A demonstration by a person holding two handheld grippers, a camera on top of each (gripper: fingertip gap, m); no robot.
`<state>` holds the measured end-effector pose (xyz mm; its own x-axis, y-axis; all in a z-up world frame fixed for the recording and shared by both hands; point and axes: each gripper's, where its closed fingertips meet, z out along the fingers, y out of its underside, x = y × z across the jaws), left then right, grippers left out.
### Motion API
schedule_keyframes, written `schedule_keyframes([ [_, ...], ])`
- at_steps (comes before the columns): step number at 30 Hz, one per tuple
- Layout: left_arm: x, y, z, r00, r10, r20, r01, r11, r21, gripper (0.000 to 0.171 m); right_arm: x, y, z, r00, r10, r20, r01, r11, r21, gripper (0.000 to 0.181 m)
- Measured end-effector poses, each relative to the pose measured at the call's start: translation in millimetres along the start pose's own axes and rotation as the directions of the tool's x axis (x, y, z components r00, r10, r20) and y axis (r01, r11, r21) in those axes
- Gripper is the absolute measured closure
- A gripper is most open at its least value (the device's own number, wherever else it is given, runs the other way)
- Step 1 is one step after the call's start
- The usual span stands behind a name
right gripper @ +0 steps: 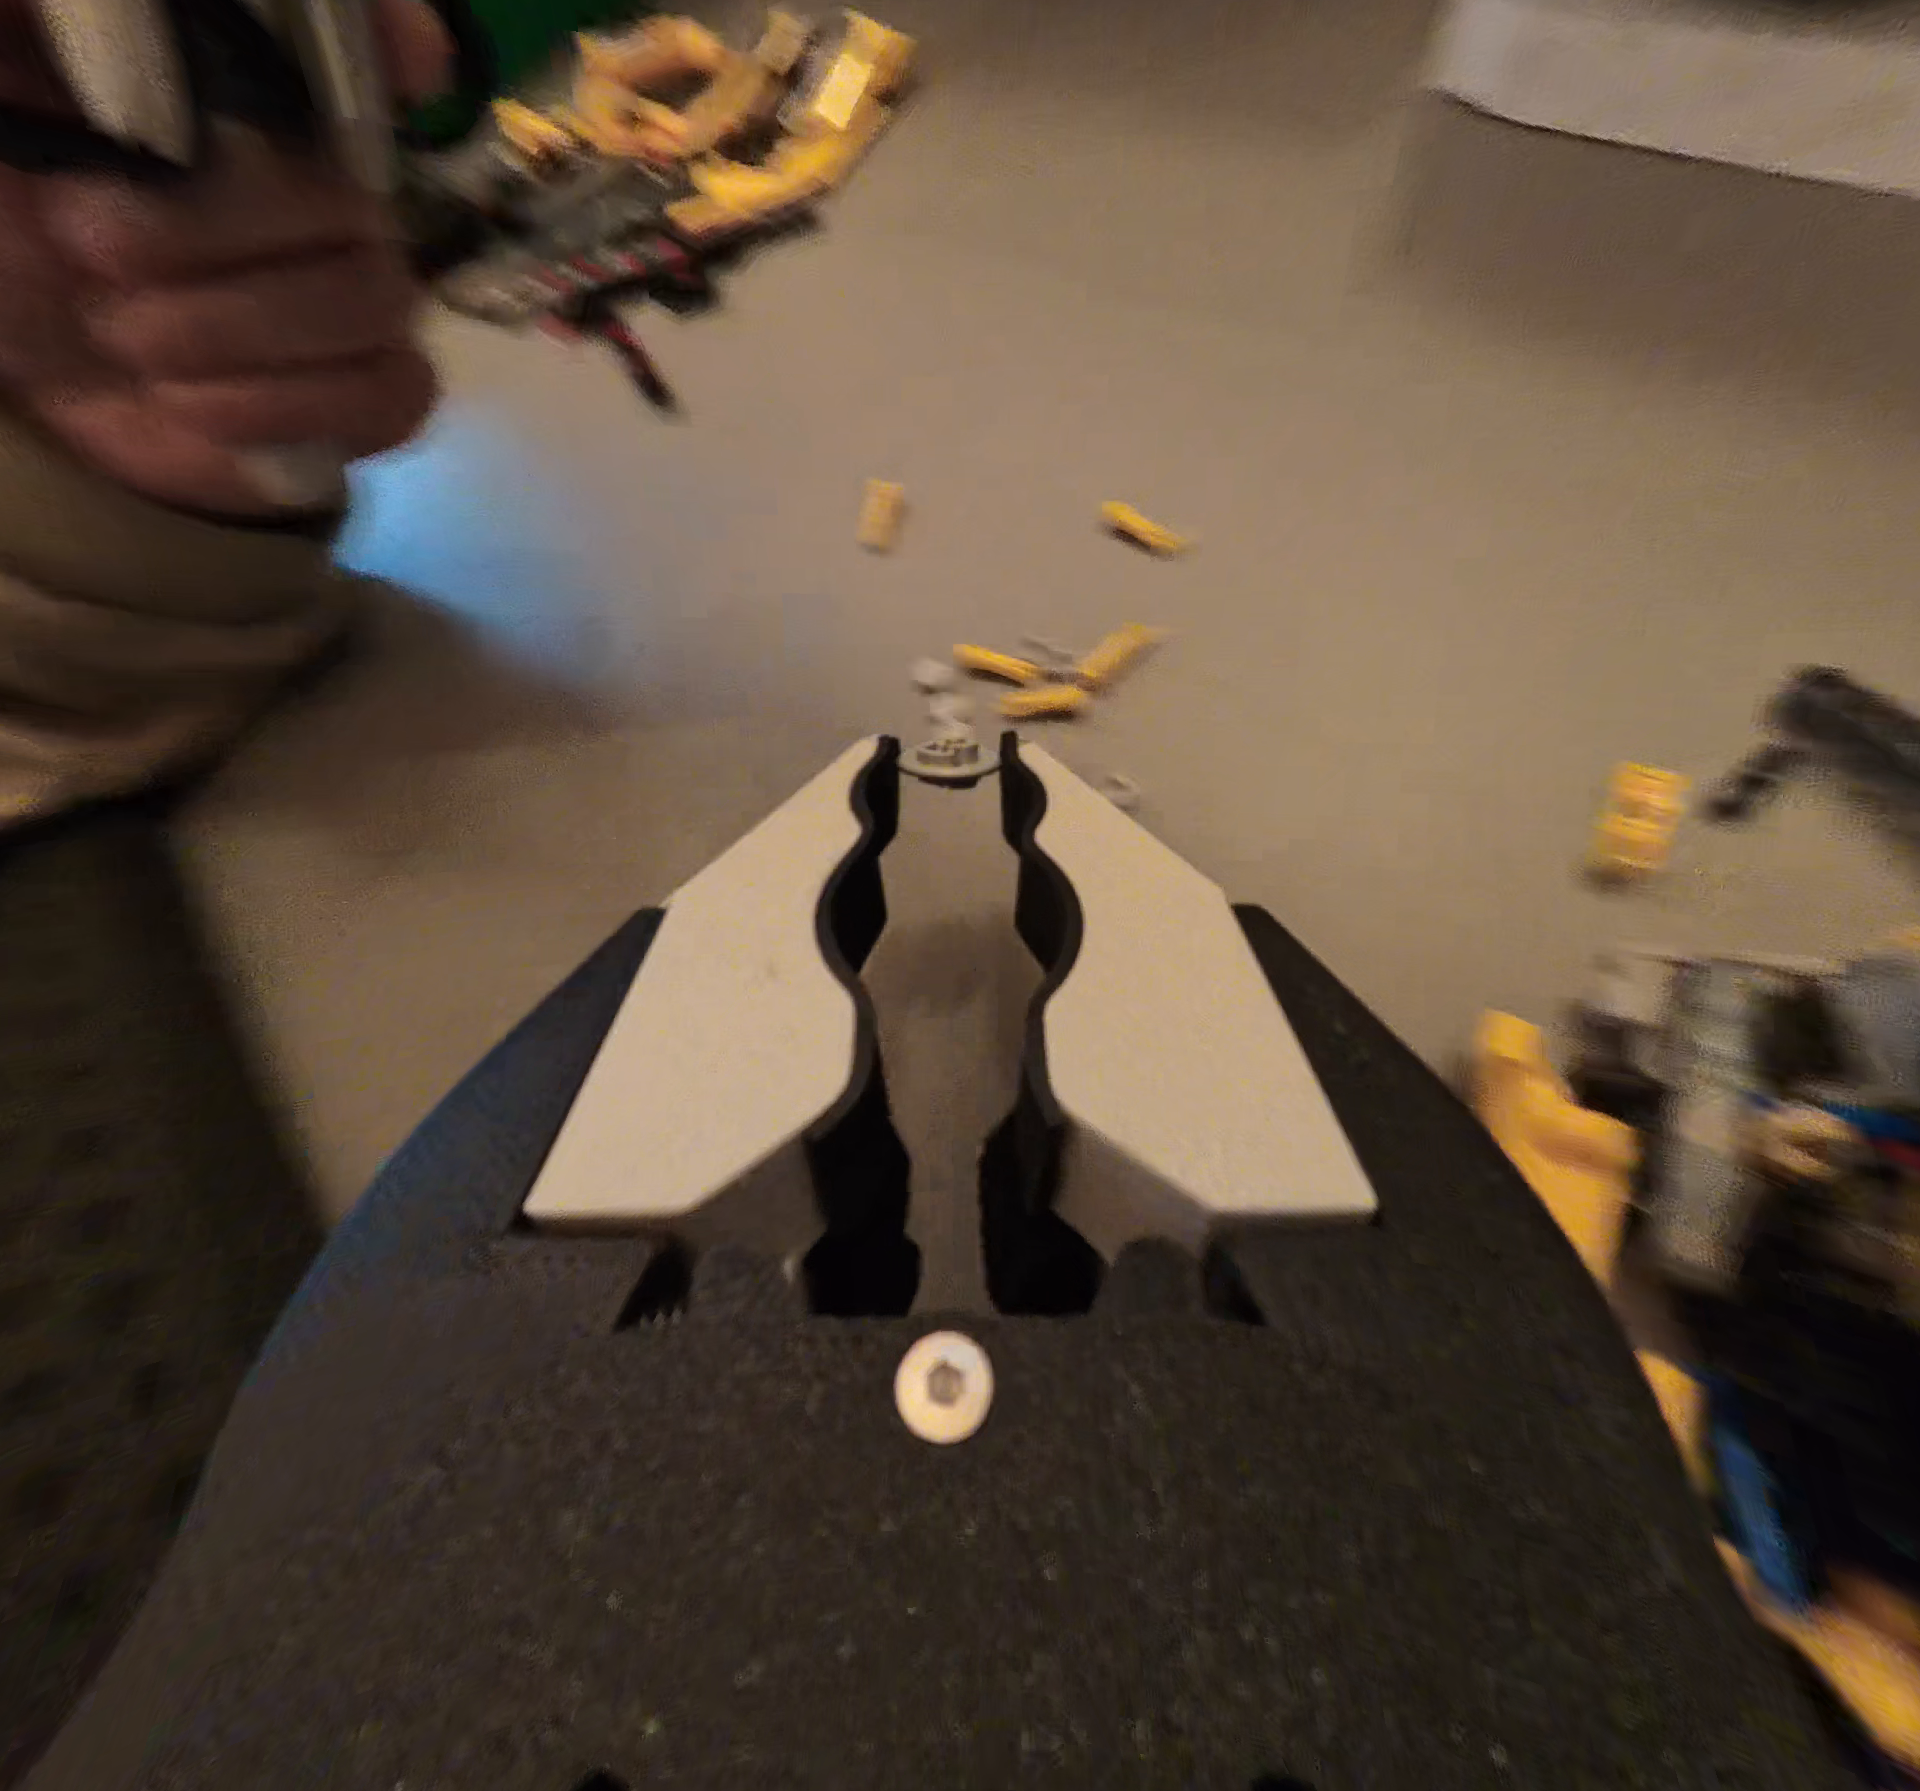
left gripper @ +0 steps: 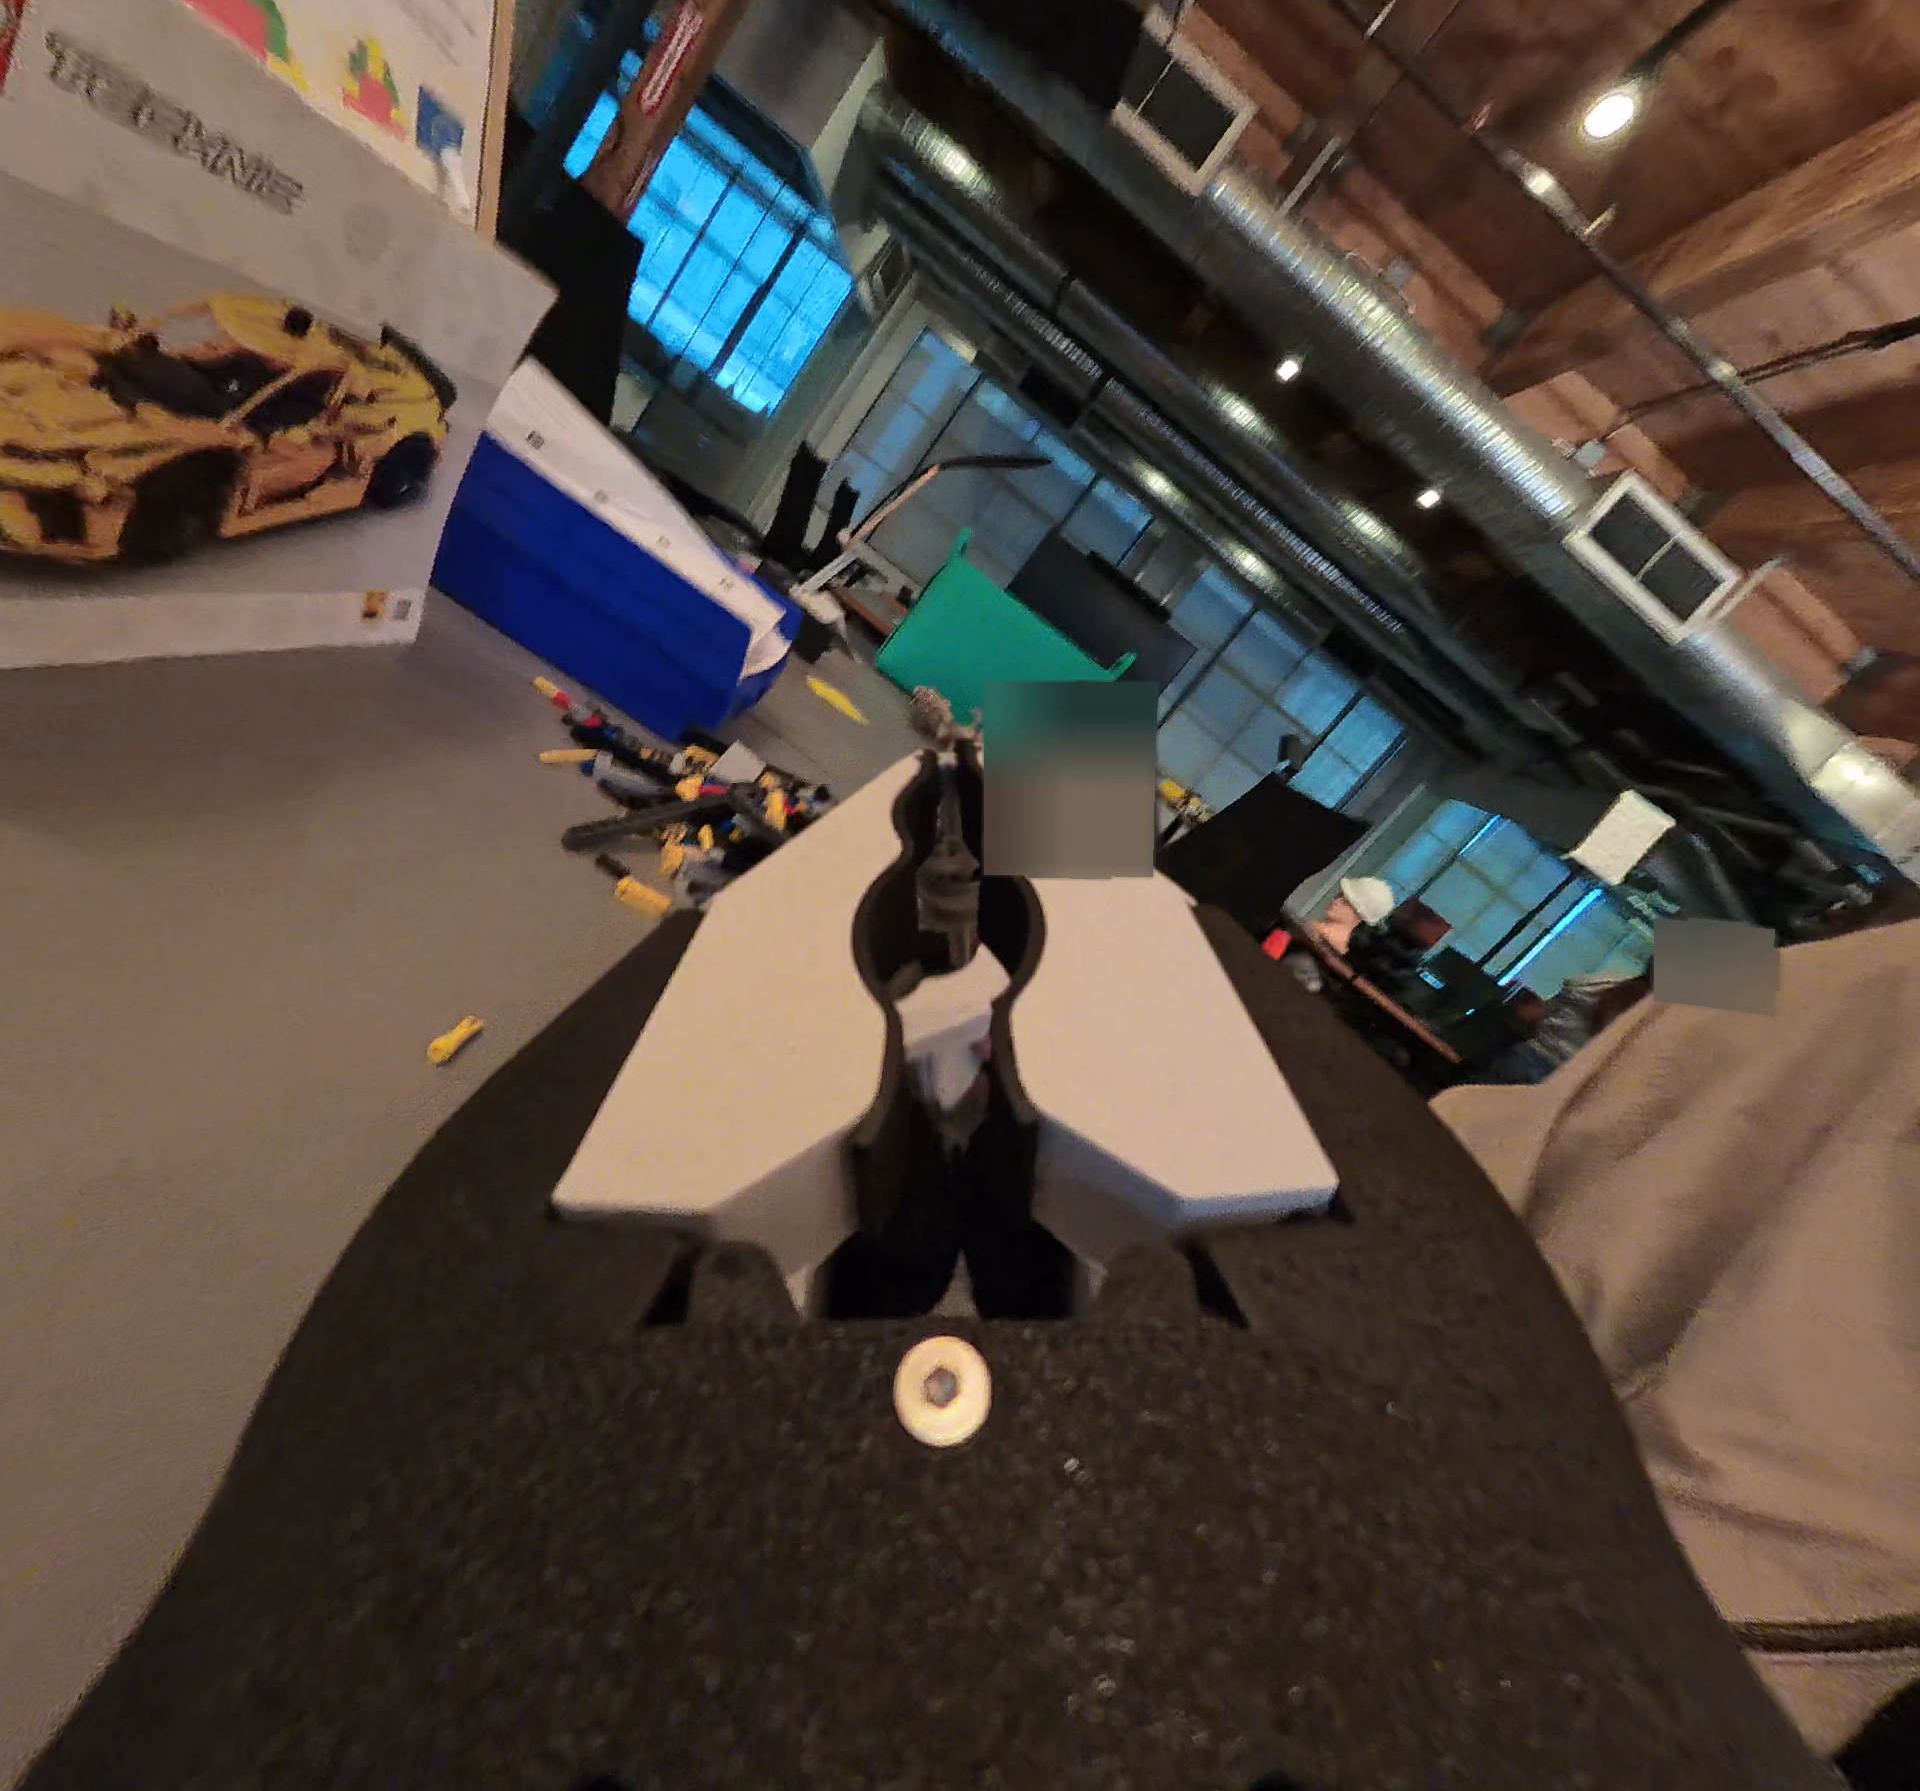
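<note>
Grey tabletop (left gripper: 208,910) carried a heap of yellow and black building pieces (left gripper: 686,806), with a printed box showing a yellow car (left gripper: 208,432) and a blue box (left gripper: 592,578) behind it. The left gripper (left gripper: 951,754) was raised and tilted, its jaws nearly closed on a small dark grey axle-like part (left gripper: 943,889). The right gripper (right gripper: 948,749) was held low over the table, jaws partly open, with a small grey round piece (right gripper: 940,759) between its tips; contact could not be told. Loose yellow pieces (right gripper: 1039,676) lay just beyond.
</note>
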<state>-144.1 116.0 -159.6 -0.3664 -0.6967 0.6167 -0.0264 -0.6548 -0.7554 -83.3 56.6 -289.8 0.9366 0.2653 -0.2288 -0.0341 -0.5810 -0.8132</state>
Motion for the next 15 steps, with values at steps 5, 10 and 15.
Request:
schedule_keyframes([
  [5,-17.3,41.4,18.2,0.997,-0.063,0.047,0.069,0.989,-0.134,0.169,71.5,9.4,-51.1,0.934,-0.103,-0.343,0.095,0.995,-0.041,0.163],
  [10,-2.8,56.0,29.6,0.998,-0.058,-0.012,0.054,0.981,-0.187,0.169,153.1,28.2,-119.6,0.774,-0.089,-0.627,0.048,0.995,-0.083,0.163],
  [15,1.3,64.5,34.8,0.998,-0.056,-0.027,0.05,0.978,-0.202,0.169,133.1,11.4,-110.3,0.827,-0.077,-0.558,0.094,0.996,0.002,0.15],
])
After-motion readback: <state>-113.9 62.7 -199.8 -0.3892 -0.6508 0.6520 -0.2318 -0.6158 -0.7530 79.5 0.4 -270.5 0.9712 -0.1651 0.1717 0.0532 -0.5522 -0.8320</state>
